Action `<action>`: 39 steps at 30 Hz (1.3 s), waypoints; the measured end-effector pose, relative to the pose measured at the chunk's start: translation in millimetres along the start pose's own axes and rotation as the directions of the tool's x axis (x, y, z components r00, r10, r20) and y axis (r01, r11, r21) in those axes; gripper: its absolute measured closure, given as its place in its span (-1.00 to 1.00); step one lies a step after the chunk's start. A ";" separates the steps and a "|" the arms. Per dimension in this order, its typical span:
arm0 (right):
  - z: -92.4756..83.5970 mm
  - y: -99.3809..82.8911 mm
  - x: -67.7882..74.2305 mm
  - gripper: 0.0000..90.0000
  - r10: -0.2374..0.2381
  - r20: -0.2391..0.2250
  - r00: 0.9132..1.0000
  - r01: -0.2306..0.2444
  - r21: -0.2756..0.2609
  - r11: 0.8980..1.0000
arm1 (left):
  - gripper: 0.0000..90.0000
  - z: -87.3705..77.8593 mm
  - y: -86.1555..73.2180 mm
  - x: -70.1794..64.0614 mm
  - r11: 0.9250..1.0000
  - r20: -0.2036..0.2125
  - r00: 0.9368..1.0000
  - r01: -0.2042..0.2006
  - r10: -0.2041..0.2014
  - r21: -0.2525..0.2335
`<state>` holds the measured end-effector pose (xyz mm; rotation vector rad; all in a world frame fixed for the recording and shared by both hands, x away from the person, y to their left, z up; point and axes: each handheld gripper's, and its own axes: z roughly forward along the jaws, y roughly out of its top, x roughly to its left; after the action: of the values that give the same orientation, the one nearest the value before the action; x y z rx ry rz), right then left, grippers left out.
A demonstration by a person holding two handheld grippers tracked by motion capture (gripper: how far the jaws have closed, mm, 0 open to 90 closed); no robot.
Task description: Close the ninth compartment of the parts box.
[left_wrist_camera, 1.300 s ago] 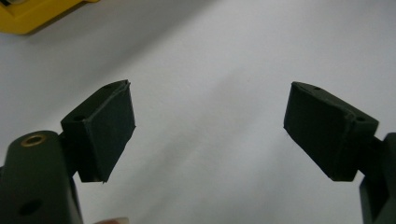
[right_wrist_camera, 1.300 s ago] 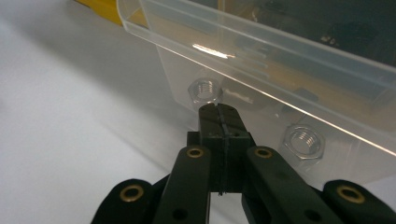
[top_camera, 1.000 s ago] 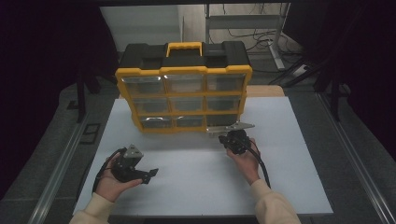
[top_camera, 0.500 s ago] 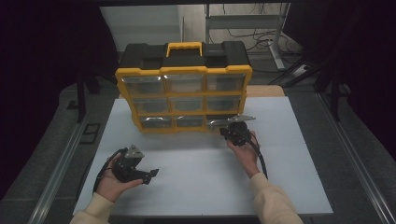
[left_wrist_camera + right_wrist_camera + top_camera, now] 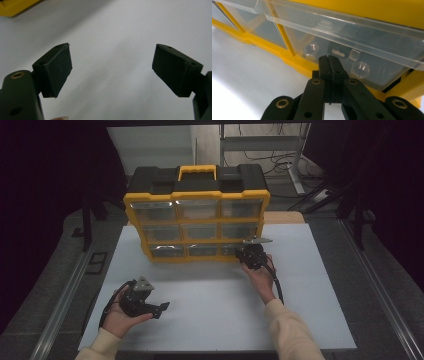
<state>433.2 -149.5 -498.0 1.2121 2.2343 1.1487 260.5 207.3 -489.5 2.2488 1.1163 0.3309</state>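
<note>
The yellow organizer stands on the white table; its bottom right clear drawer lies directly ahead of the right claw, whose jaws are clenched on nothing. Well apart, the left claw hangs released over bare table.

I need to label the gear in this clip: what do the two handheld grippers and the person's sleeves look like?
Both are black. The left gripper has a grey three-cornered plate on top, thick wedge-shaped pads and brass-ringed holes. The right gripper has linked bars with brass-ringed pivots. A black cable trails from it. The sleeves are cream.
</note>
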 end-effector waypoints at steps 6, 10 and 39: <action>0.6 0.3 -1.2 1.00 0.002 -0.002 1.000 -0.002 -0.002 1.000 | -0.64 1.4 -0.1 0.9 1.000 0.000 1.000 -0.003 0.003 0.006; -2.3 -0.7 1.0 1.00 0.008 -0.008 1.000 -0.008 -0.001 1.000 | -0.65 0.9 0.1 1.0 1.000 0.001 1.000 0.000 0.000 0.003; -118.6 -59.5 -3.2 -0.63 -0.054 -0.177 0.983 0.060 0.028 0.998 | -0.67 -0.1 -1.7 3.9 1.000 -0.016 1.000 0.009 -0.009 -0.015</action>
<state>329.4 -228.3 -472.8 1.0888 2.4106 1.2445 261.7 211.3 -490.6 2.2317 1.1282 0.3534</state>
